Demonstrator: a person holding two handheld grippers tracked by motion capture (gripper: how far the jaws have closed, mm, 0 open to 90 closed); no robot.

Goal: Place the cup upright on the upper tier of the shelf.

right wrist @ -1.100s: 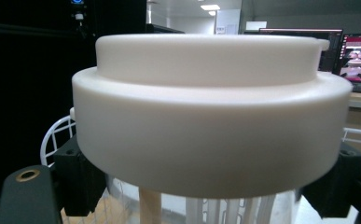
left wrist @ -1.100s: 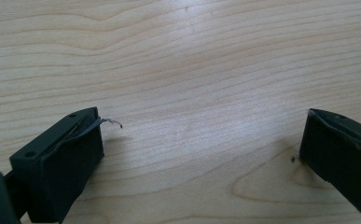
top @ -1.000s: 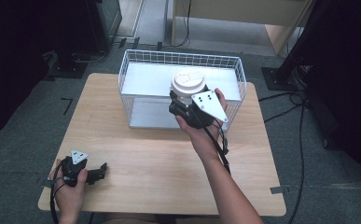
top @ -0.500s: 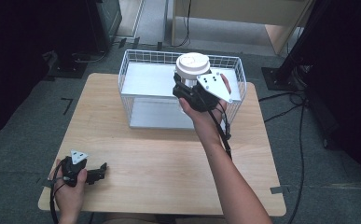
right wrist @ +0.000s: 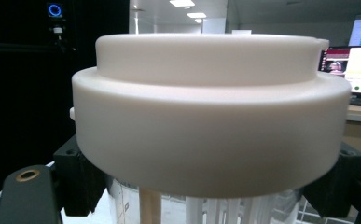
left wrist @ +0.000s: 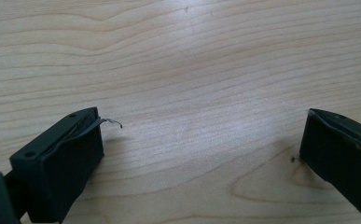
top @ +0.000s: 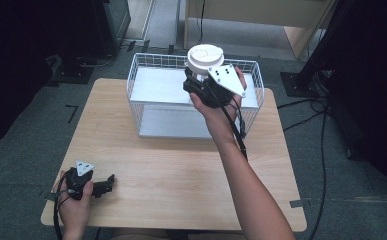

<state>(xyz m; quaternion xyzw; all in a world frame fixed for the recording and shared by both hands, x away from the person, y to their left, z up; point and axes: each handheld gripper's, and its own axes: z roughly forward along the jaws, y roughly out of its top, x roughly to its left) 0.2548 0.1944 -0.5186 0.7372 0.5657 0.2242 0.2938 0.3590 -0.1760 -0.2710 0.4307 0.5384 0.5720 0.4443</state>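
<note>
A clear container with a wide white lid (top: 206, 56) is held upright above the white wire basket (top: 146, 56), near its far rim. My right gripper (top: 201, 84) is shut on the container's body just under the lid. In the right gripper view the lid (right wrist: 206, 116) looms close, with black jaws pressed against the clear body (right wrist: 206, 205) below it; pale sticks show inside. My left gripper (top: 106, 184) lies on the wooden table (top: 181, 165) at the front left. In the left gripper view its jaws stand wide apart (left wrist: 201, 149) with only bare wood between them.
The basket has a white floor (top: 171, 122) and stands at the table's far middle. A black cable (top: 238, 137) trails from the right gripper along the forearm. Dark stands and cables ring the table on the grey floor.
The right hand has carried the lidded container upward and farther back over the basket. The left hand and its gripper have stayed where they were.
</note>
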